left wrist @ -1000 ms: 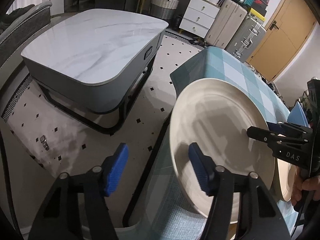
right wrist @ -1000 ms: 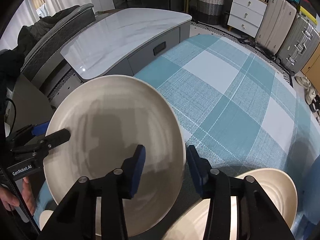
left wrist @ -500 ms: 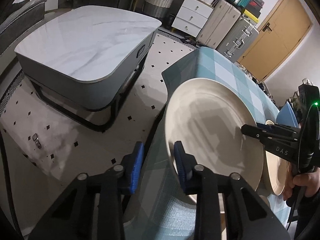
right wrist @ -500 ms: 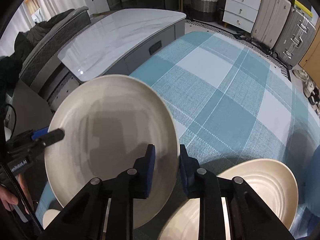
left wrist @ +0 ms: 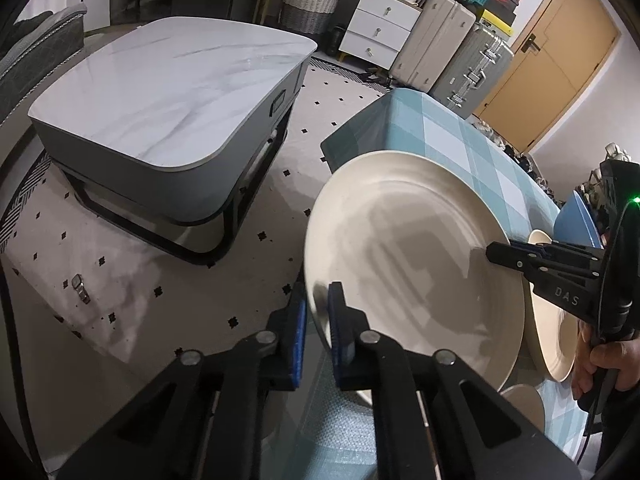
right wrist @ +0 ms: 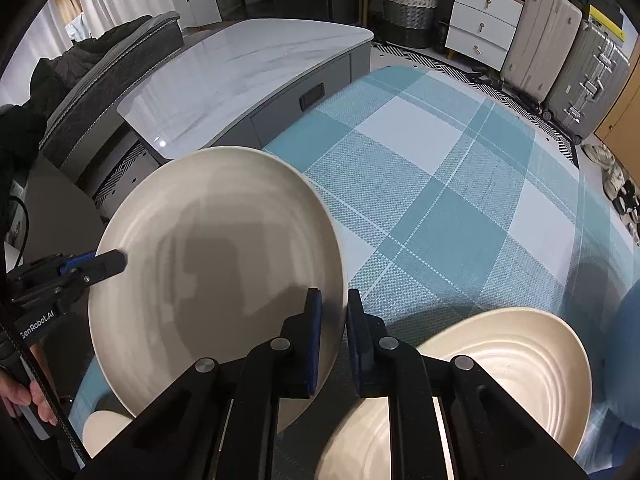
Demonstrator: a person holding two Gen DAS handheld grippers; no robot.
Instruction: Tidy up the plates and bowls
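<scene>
With the left claw (left wrist: pixel 318 320) and right claw (right wrist: pixel 332 320) each clamped on opposite rims of the large plate (right wrist: pixel 216 264), lift both evenly, keeping it level above the desk (right wrist: pixel 440 184).

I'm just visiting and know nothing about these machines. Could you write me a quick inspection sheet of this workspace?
Surface: table under a teal checked cloth.
Job's things: large cream plate; ridged cream plate beside it; small cream dish; blue dish.
Clutter: nothing seen on the cloth.
Grippers: left claw and right claw each shut on opposite rims of the large plate.
Cables: black cord below the right hand.
Surroundings: marble coffee table, suitcases, white drawers, basket.
</scene>
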